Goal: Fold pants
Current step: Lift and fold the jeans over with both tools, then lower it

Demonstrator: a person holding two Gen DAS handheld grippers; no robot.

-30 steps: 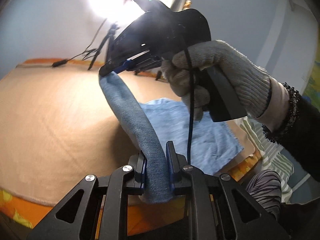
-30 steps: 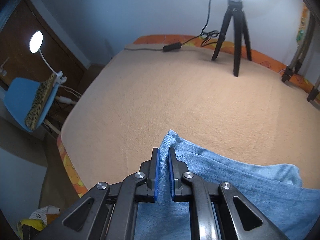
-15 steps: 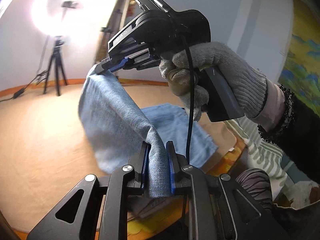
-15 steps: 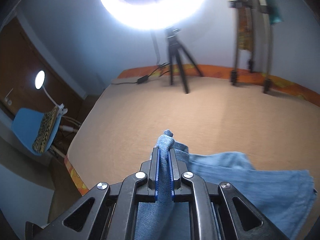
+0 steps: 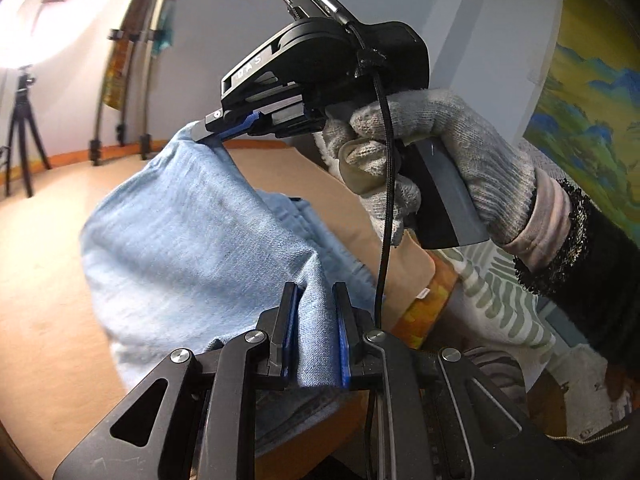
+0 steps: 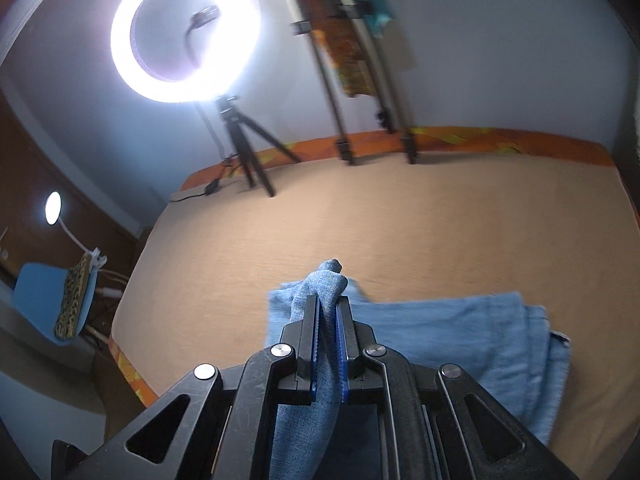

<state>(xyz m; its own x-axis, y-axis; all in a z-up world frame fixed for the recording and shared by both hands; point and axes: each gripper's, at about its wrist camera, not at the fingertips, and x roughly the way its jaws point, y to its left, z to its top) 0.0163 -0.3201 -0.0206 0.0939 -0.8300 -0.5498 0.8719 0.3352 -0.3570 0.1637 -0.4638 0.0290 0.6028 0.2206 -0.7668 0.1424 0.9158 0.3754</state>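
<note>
Left gripper point(image 5: 316, 332) and right gripper point(image 6: 328, 340) each clamp a corner of the pants point(image 5: 192, 248); the edge is lifted off the bed point(image 6: 400, 220), likely to carry one half over the rest.

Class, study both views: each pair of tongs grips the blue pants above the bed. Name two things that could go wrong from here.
1. The right tongs pinch only a small bunched tip of the pants; it may slip out.
2. The rest of the pants lies rumpled on the bed, so the fold may land uneven. The left tongs hold a thicker bunch.
</note>
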